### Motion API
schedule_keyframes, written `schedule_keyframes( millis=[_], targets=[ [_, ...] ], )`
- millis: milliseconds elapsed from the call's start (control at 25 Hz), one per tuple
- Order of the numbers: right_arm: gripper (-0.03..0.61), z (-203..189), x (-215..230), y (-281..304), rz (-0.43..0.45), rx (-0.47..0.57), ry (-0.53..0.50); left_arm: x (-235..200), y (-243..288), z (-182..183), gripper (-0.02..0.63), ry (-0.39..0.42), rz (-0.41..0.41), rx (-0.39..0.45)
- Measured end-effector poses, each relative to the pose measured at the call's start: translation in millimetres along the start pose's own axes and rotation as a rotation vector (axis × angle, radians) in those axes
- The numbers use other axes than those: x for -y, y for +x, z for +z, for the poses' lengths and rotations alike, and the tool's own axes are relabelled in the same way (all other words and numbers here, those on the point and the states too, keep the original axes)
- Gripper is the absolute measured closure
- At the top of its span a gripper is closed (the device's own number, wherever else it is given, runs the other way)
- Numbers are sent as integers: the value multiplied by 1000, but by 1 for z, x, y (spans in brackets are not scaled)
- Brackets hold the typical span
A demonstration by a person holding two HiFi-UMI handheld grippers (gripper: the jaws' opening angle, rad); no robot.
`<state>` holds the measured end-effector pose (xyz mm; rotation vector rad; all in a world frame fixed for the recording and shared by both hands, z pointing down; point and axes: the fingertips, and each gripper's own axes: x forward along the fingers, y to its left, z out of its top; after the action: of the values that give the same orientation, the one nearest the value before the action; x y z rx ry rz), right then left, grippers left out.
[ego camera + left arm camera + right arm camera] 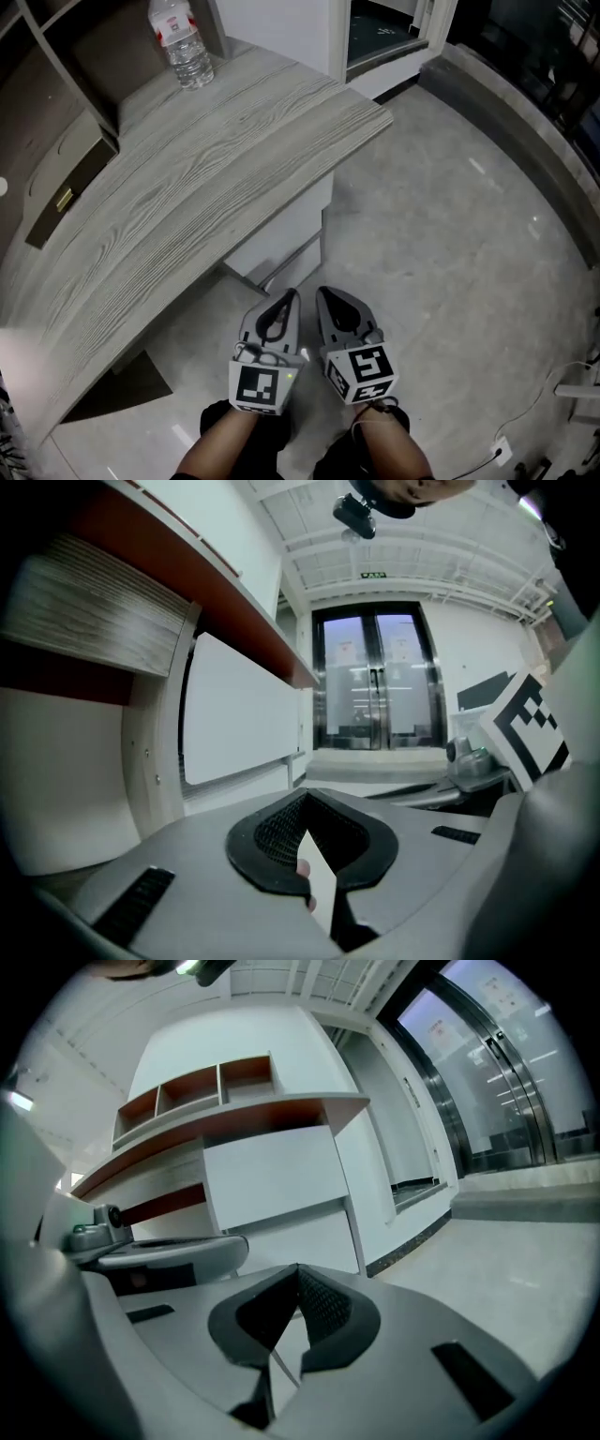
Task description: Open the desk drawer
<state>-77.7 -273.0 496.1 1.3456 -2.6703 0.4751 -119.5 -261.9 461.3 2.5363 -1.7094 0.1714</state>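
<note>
The desk (187,187) has a grey wood-grain top, and a white drawer unit (286,239) stands under its right end. Both grippers hang low over the floor in front of that unit, side by side. My left gripper (289,294) is shut with nothing between its jaws, its tip a little short of the unit's lower front. My right gripper (322,292) is shut and empty too, just to its right. In the left gripper view the white drawer front (239,714) is ahead to the left of the left gripper (305,803). In the right gripper view two drawer fronts (272,1180) are stacked beyond the right gripper (298,1274).
A water bottle (183,42) stands at the far end of the desk top. Open shelves (56,141) line the desk's left side. Glass doors (375,682) close the far wall. A cable and socket (502,450) lie on the grey floor at the lower right.
</note>
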Motion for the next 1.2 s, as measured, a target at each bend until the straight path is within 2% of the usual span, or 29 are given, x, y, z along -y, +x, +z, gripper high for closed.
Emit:
schedule_keyframes(
  millis=[240,440,640,840,1040,1200],
  targets=[
    [572,-38,6,19,75,70,49,-1,-2,-20,611,57,-25,26],
    [572,-48,0,30,122,113,92,1,-8,-44,611,140,-72,-18],
    [572,-50,1,41,155,134,166,-11,-7,-48,611,128,-57,-52],
    [572,-55,2,48,144,131,189,-24,-8,-58,611,68,-54,-79],
    [572,-61,2,53,141,133,216,-23,-8,-65,611,127,-74,-92],
    [571,-64,7,62,209,166,331,-27,-11,-66,611,117,-75,-90]
  ],
)
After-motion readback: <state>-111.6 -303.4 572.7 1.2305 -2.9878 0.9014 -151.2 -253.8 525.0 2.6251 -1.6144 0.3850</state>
